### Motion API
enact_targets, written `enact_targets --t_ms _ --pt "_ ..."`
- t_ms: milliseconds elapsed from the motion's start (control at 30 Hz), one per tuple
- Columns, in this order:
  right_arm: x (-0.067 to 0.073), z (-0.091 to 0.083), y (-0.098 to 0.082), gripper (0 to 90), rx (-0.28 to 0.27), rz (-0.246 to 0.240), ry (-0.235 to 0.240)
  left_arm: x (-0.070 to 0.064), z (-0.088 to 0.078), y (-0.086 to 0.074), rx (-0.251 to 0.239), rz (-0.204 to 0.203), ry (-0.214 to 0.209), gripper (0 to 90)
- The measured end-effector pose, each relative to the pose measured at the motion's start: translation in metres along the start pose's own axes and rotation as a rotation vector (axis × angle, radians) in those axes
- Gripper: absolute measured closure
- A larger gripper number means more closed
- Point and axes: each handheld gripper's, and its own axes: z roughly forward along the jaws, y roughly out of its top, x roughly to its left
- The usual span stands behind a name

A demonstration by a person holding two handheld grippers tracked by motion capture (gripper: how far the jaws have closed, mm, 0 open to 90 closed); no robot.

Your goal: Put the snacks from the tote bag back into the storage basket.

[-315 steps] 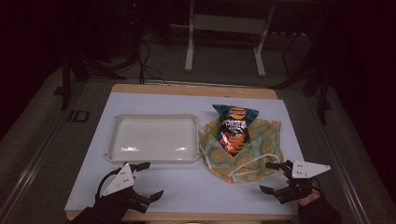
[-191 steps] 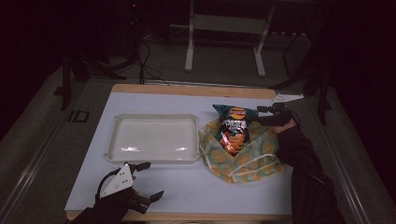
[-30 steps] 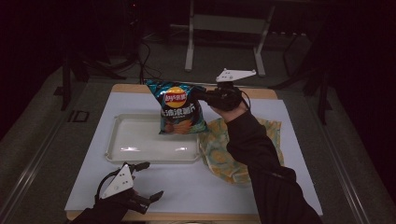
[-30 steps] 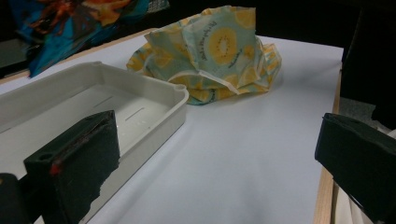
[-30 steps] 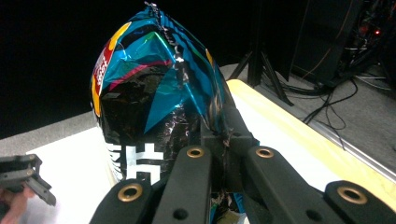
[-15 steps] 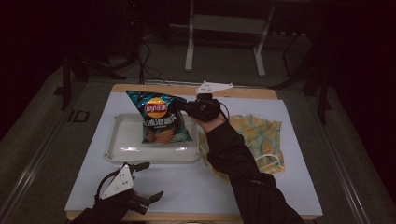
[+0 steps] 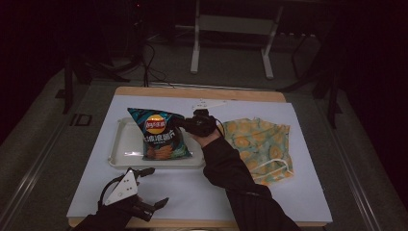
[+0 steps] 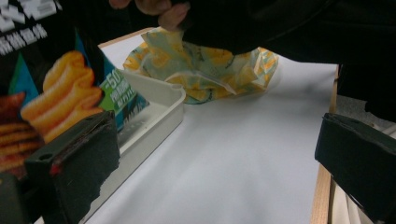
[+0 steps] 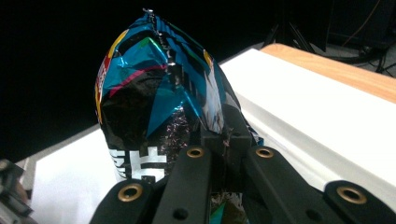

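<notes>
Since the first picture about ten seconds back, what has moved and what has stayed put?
The right gripper reached out, shut on the chip bag that lay on the patterned cloth, and carried it left over the white tray. The cloth was left rumpled. The left gripper stayed open at the near edge; the tray did not move.

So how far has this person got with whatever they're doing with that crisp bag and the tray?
Already done: the shiny blue crisp bag is off the yellow-patterned cloth and over the shallow white plastic tray. In hand: the right tongs are shut on the bag's edge, holding it upright in the tray. Left, as a guess: letting go so it rests there. The left tongs sit open near the table's front edge, idle.
</notes>
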Motion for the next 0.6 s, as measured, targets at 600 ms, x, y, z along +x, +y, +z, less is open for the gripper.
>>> enact_targets --t_ms 600 --pt "-0.015 0.007 -0.020 90.0 0.067 0.052 -0.023 0.000 0.001 0.000 0.009 0.002 -0.004 0.4"
